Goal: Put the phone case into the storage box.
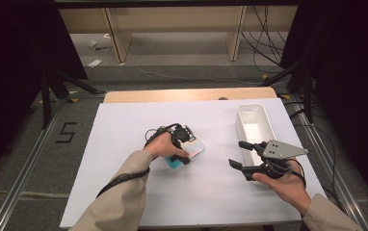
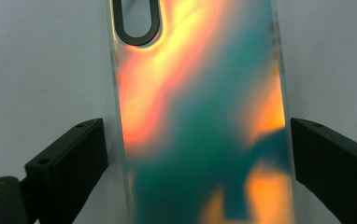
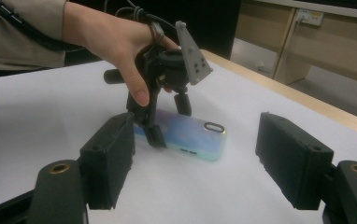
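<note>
An iridescent phone case (image 1: 197, 149) lies flat on the white table cover, orange and teal in the left gripper view (image 2: 204, 130), with a dark oval camera cutout at its far end. My left gripper (image 1: 186, 147) points down over it, one jaw at each long side. A thin gap shows at the left jaw, so it is open around the case (image 3: 193, 133). My right gripper (image 1: 236, 153) hovers to the right, open with nothing between its jaws, and faces the case and the left gripper (image 3: 171, 123).
A long white bin (image 1: 269, 124) stands at the right rear of the table, just beyond my right gripper. The white cover (image 1: 124, 183) spans the table, with a wooden edge (image 1: 187, 95) at the far side. Cables and wooden furniture legs lie beyond on the floor.
</note>
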`<control>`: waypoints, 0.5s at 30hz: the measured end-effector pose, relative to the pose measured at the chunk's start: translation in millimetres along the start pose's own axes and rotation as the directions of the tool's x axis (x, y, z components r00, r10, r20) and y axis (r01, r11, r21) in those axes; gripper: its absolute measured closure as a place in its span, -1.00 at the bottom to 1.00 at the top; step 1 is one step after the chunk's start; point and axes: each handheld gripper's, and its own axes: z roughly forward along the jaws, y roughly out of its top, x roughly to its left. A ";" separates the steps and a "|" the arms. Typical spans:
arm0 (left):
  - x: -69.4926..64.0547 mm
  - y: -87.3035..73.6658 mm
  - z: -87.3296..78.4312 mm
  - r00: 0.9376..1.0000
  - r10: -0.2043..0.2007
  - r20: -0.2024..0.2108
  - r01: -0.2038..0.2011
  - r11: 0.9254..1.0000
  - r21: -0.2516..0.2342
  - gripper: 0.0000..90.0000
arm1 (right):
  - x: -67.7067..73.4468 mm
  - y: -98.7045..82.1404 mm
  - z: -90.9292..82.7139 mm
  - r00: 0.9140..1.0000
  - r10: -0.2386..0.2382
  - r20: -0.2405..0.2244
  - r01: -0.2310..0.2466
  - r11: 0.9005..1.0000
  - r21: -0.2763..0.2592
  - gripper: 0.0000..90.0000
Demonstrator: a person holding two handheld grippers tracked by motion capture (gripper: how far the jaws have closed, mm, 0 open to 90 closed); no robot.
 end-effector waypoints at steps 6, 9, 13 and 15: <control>-0.1 1.5 0.0 1.000 0.003 0.001 -0.003 1.000 0.010 -0.87 | 0.0 -0.1 0.2 1.000 -0.003 0.001 0.003 1.000 0.002 -0.35; -0.5 1.6 -0.1 1.000 -0.003 0.004 0.003 1.000 0.006 -0.85 | 0.1 0.1 0.0 1.000 -0.001 0.000 0.001 1.000 0.001 -0.35; -1.6 2.4 -1.1 1.000 -0.010 0.003 0.010 1.000 0.012 -0.79 | 0.6 0.2 0.2 1.000 -0.003 -0.002 0.003 1.000 0.001 -0.35; -1.8 2.5 -1.6 1.000 -0.011 0.002 0.011 1.000 0.014 -0.77 | 0.8 0.2 0.2 1.000 -0.004 -0.001 0.004 1.000 0.000 -0.35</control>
